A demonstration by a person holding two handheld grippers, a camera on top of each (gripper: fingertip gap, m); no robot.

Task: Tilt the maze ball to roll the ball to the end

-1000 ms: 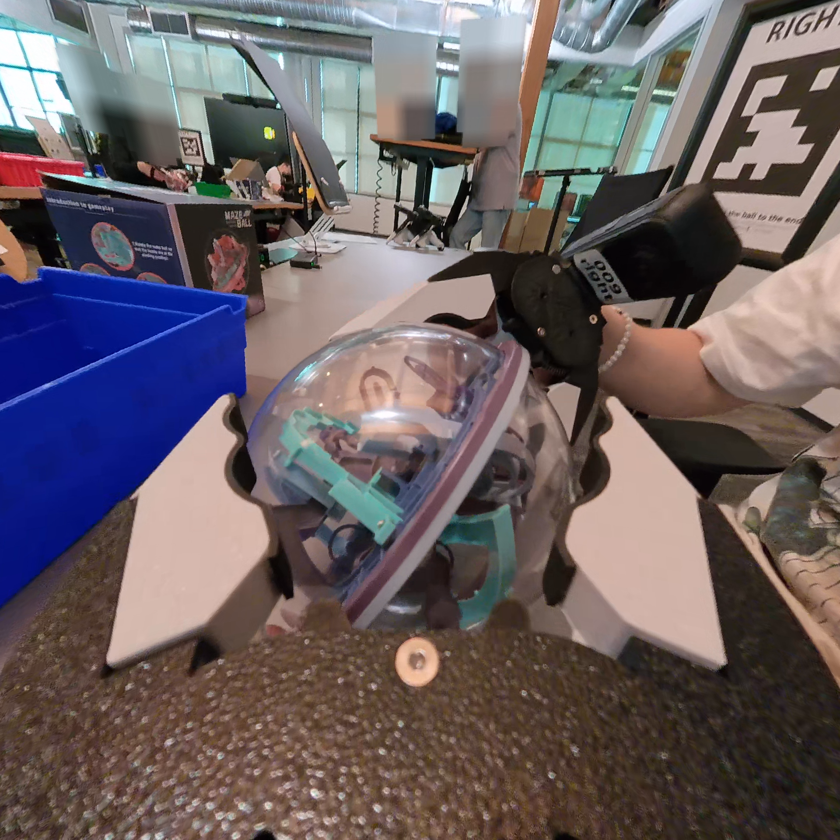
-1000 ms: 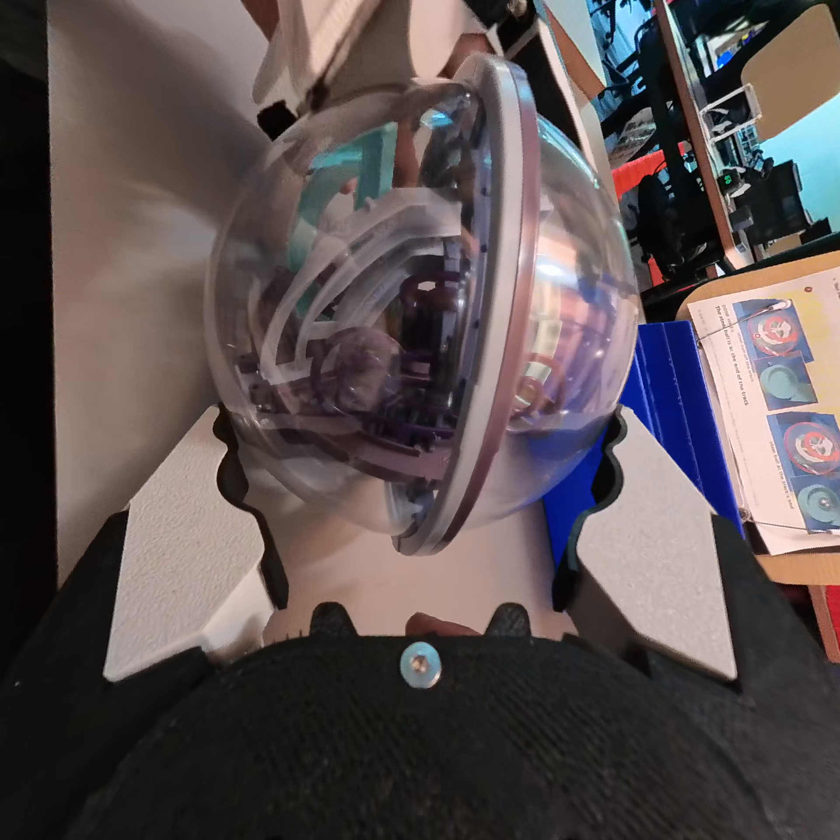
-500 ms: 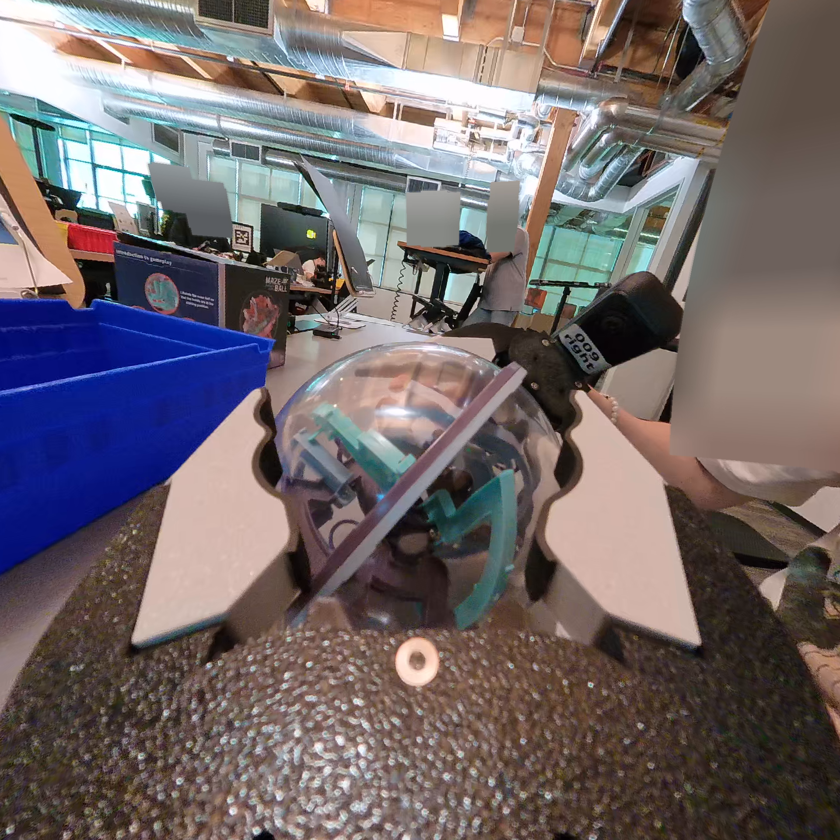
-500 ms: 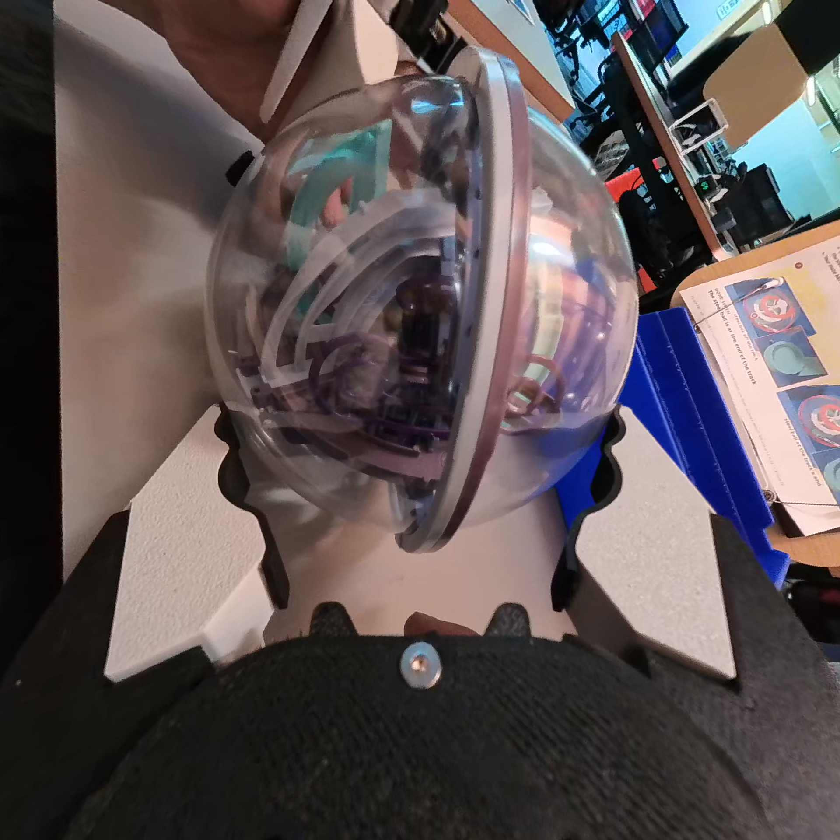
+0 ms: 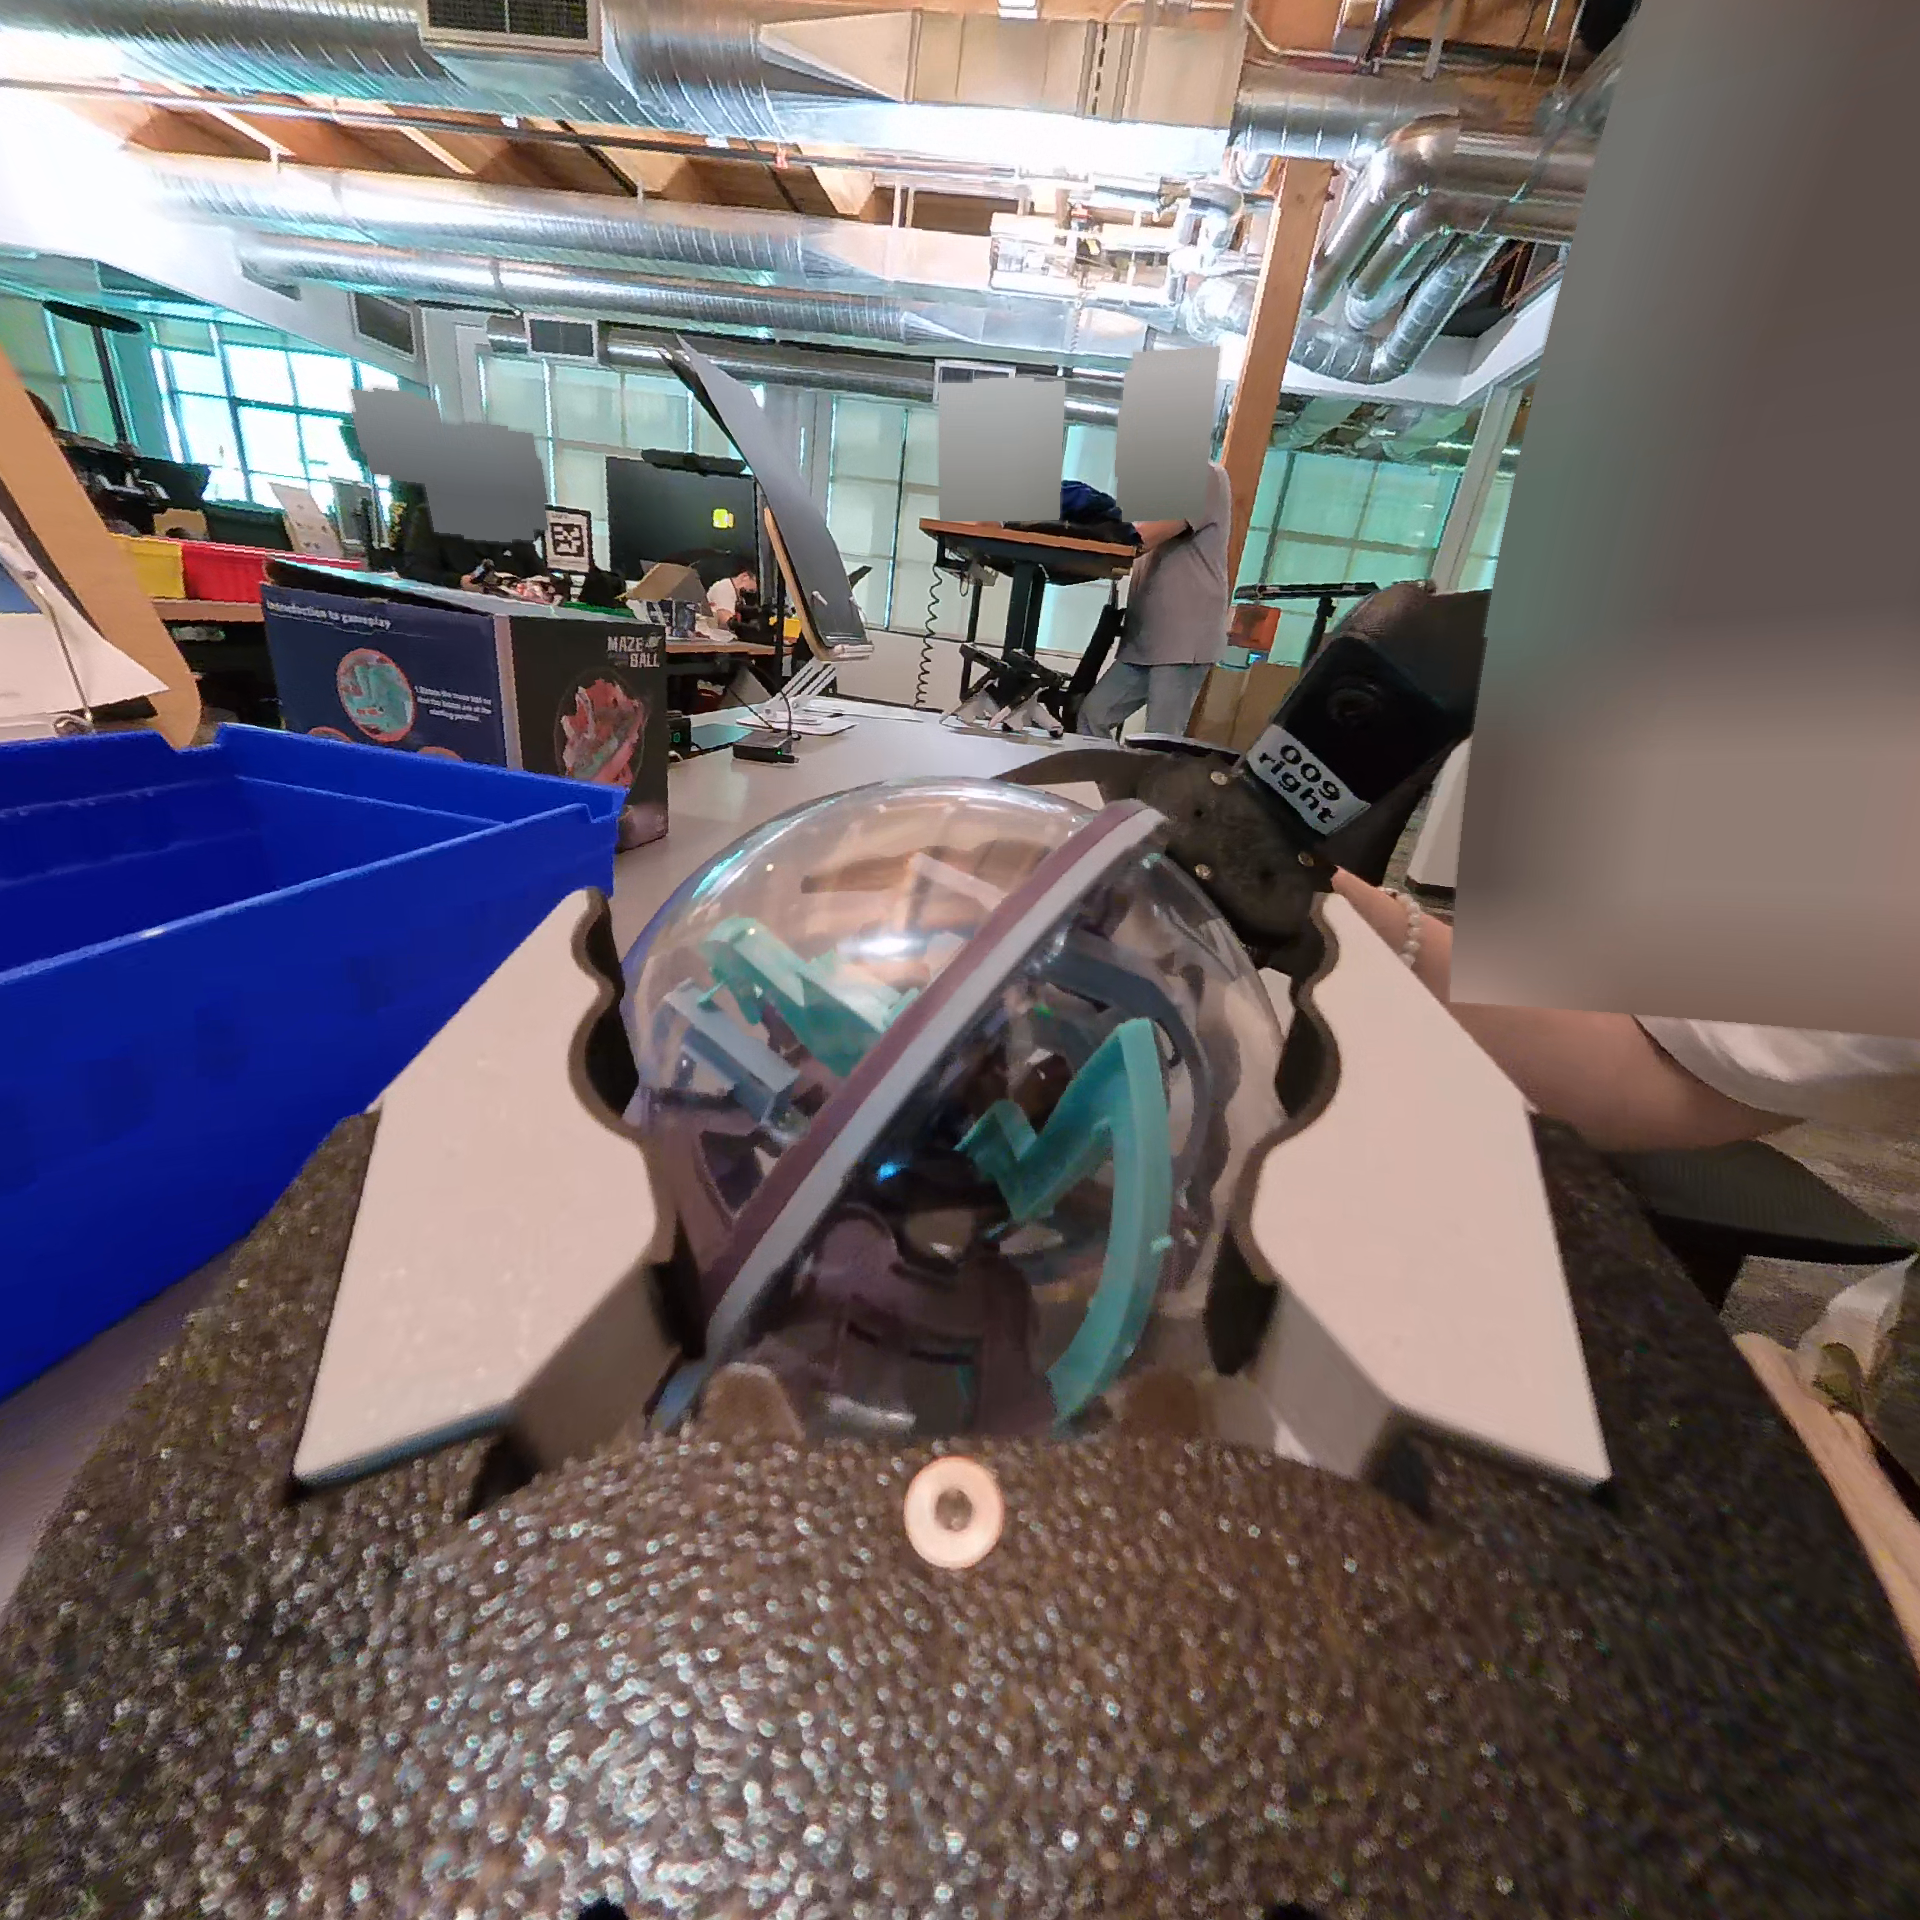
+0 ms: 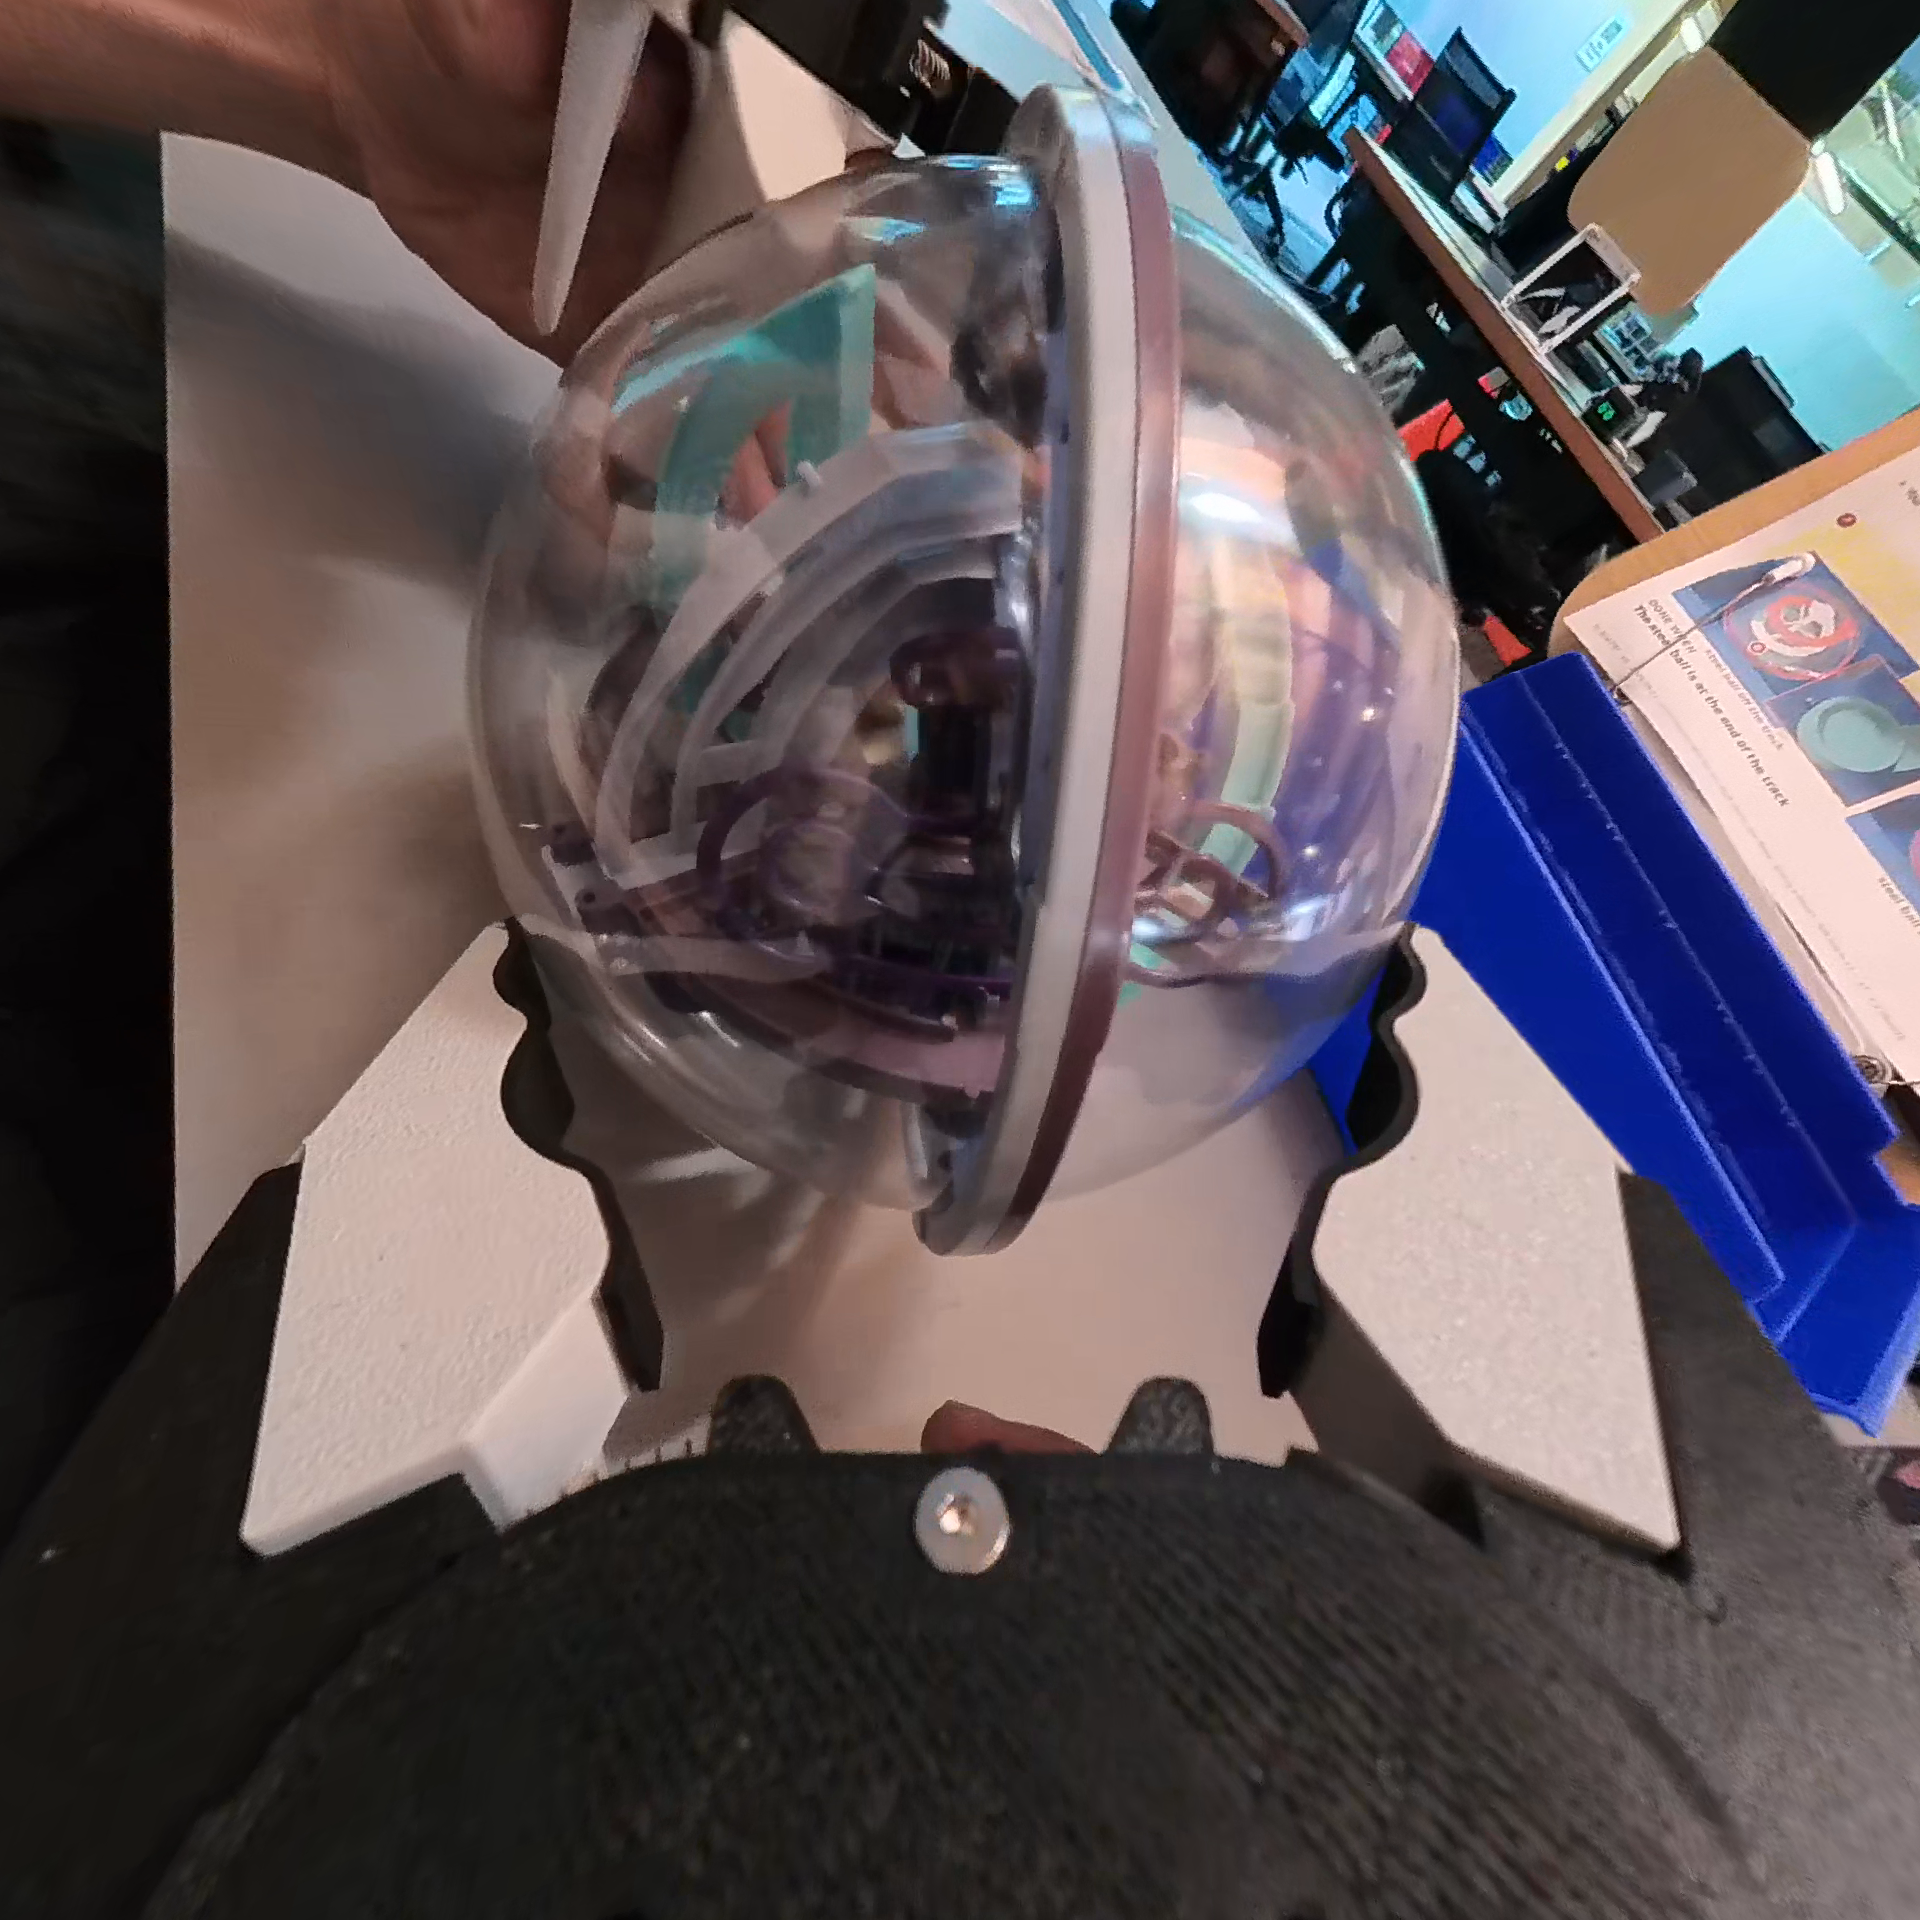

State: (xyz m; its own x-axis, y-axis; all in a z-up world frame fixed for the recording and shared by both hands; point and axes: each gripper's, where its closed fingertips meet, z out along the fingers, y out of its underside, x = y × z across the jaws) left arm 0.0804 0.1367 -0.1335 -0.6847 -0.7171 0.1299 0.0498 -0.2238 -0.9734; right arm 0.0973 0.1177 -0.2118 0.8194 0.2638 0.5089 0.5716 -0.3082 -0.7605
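The maze ball (image 5: pixel 914 997) is a clear sphere with a grey-purple rim and teal and purple tracks inside. It is held in the air between both grippers. My left gripper (image 5: pixel 951 997) is shut on it, with a pad pressed on each side of the sphere. My right gripper (image 6: pixel 956 997) is shut on the same ball (image 6: pixel 935 675) from the opposite side, with its pads against the lower sides. The right gripper also shows in the left wrist view (image 5: pixel 1247 862), behind the ball at the rim's upper end. I cannot pick out the small ball inside.
A blue bin (image 5: pixel 208 987) stands left of the ball and shows in the right wrist view (image 6: pixel 1662 987). The maze ball's box (image 5: pixel 468 686) stands behind it on the grey table (image 5: pixel 883 748). An instruction sheet (image 6: pixel 1787 727) lies past the bin. A person's arm (image 5: pixel 1558 1081) is at the right.
My left gripper's fingers closed in on the ball. Both grippers tilted it: the rim turned steeper in the left view and more upright in the right view.
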